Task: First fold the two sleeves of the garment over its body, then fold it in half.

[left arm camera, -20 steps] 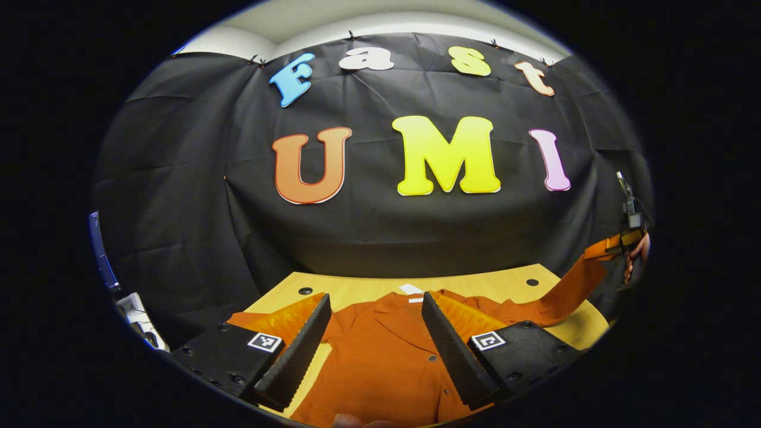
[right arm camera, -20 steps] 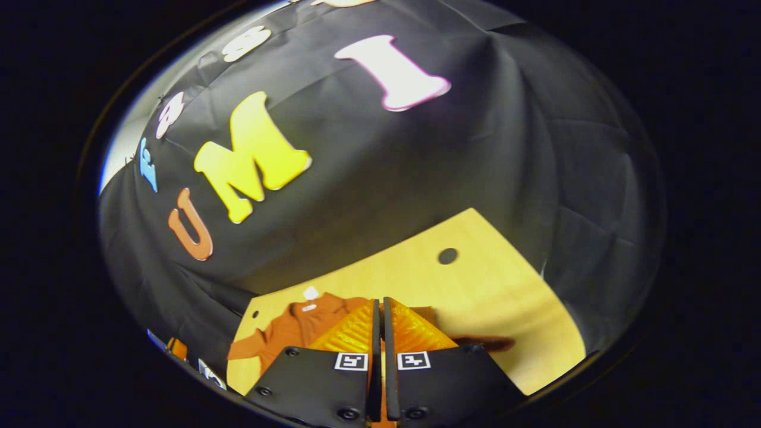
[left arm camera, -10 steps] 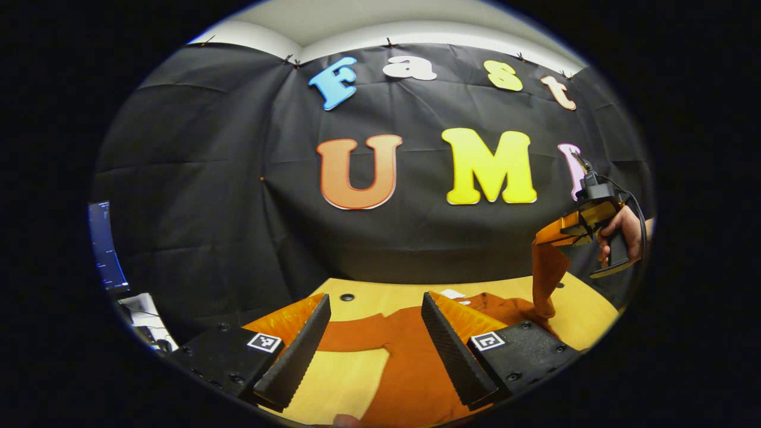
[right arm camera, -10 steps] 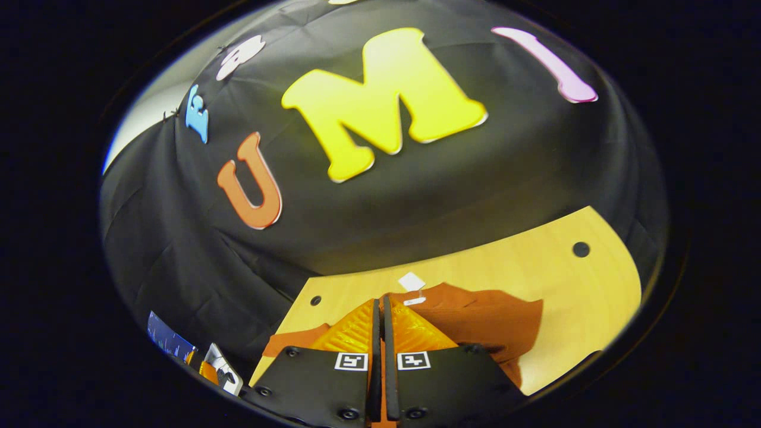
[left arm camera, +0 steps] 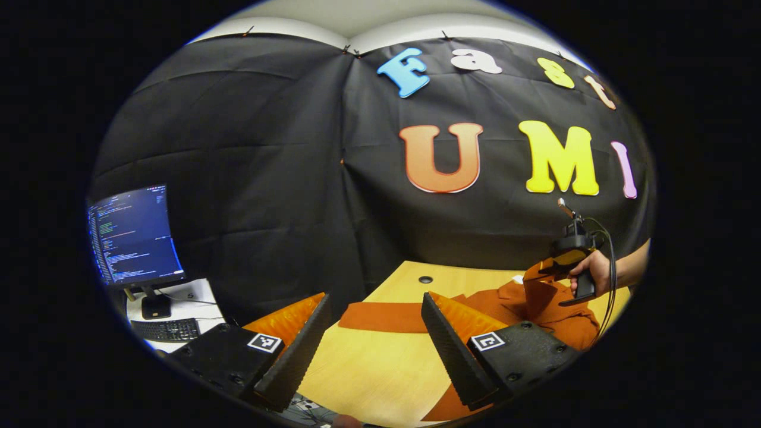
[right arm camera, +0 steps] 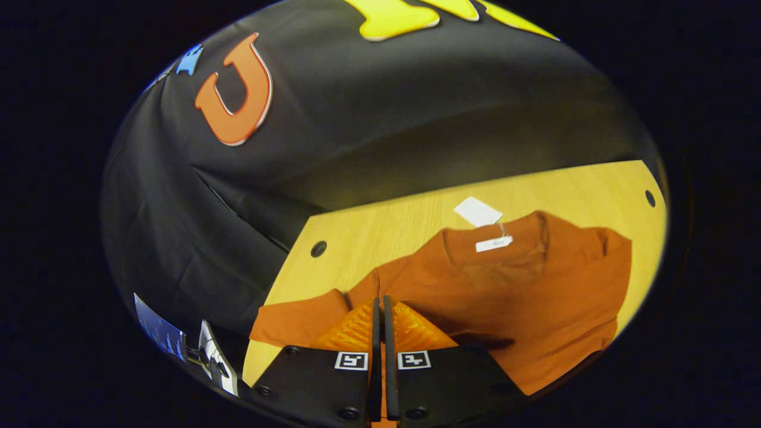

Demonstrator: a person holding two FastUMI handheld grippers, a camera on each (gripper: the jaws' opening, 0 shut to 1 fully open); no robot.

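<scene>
**One sleeve held over the garment, the other flat on the worktop**

In the left gripper view, my left hand-held gripper hangs with its fingers spread wide, nothing between them, above the pale wooden worktop. Just beyond the fingers, the garment's left sleeve lies flat and stretched out across the wood. Farther on and to the right, the rust-orange garment is spread on the worktop, and over it my right hand grips the handle of the right hand-held gripper, from which a fold of orange cloth hangs down to the body of the garment. Off to the left, past the edge of the worktop, a monitor and a keyboard sit on a white desk.

In the right gripper view, the right hand-held gripper has its fingers drawn together with only a thin slit between them, and a strip of orange cloth shows in that slit at the bottom edge. Beyond the fingertips the garment lies with its collar toward the far side, a white tag resting on the wood just past the neckline. A dark round hole marks the worktop's far left corner.
</scene>
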